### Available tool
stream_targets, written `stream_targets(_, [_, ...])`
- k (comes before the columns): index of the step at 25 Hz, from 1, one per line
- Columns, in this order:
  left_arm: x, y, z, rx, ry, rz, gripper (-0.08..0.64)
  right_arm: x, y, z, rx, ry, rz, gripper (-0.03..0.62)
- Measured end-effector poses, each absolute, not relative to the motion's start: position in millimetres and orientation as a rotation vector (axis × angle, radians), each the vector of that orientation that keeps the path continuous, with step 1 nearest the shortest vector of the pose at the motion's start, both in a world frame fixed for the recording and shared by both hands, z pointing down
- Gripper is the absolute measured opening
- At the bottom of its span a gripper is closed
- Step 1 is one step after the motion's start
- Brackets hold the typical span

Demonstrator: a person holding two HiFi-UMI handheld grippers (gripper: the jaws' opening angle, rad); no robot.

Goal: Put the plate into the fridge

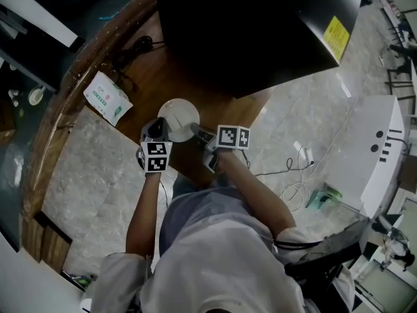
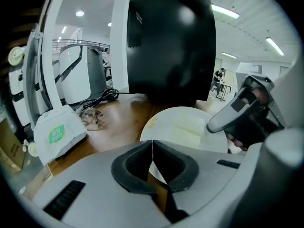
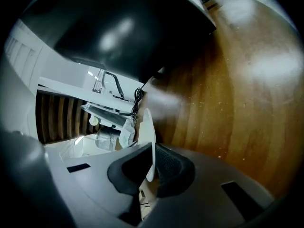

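Clamping plate (image 1: 177, 117) edge-on in right gripper (image 3: 151, 167) jaws, left gripper (image 2: 152, 159) jaws shut empty alongside, fridge (image 1: 247, 31) just beyond.

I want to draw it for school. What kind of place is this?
Probably a lab or workshop hall, not a home kitchen. A black fridge stands on a wooden counter, a big white machine stands on the stone floor, and loose cables trail across it.

The black fridge (image 1: 254, 31) fills the table's (image 1: 163, 77) far edge. A packet (image 1: 107, 96) and cables (image 1: 133, 51) crowd the left edge. Bare wood lies open between them.
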State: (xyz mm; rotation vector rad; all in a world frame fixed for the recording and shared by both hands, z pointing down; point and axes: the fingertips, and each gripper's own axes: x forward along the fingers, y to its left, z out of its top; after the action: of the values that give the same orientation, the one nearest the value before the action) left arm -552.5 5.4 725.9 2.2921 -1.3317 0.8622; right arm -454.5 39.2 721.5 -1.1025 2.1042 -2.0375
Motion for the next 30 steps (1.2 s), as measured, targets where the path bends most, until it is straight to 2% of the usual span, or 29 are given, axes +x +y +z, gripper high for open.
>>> stream_targets(9, [-455,39,708,2.315,-1.324,0.914,0.020,-362,76,718,-1.103,2.096,-2.105,0.024])
stream_targets(30, [-79,157,634,2.445,-1.270,0.951,0.020,-2,179,672,-0.994,2.067,-2.047,0.025])
